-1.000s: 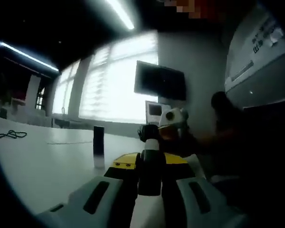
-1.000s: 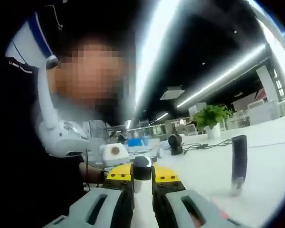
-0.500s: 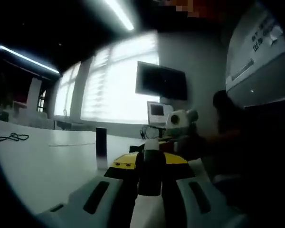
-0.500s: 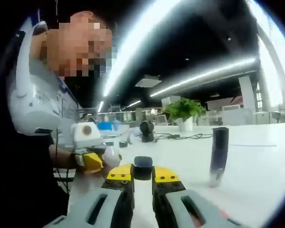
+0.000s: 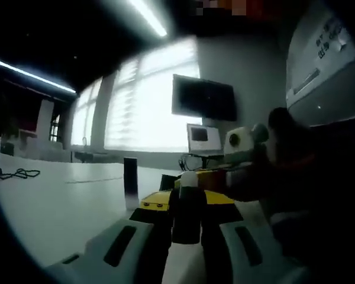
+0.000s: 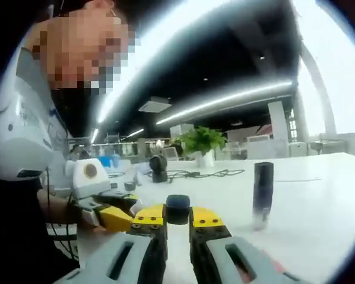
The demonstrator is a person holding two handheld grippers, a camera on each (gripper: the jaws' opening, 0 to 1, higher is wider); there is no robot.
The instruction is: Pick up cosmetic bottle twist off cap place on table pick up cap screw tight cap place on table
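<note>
In your left gripper view, the bottle (image 5: 188,204) sits between your left gripper's (image 5: 187,208) jaws, your right gripper (image 5: 236,155) beyond to the right. In your right gripper view, the cap (image 6: 177,209) sits between the jaws, a tall tube (image 6: 262,194) upright on the table (image 6: 319,201) to its right, a potted plant (image 6: 200,145) behind.

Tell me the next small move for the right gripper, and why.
Probably lower the right gripper and set the cap on the white table: the cap sits clamped in its jaws, apart from the bottle held by the left gripper.
</note>
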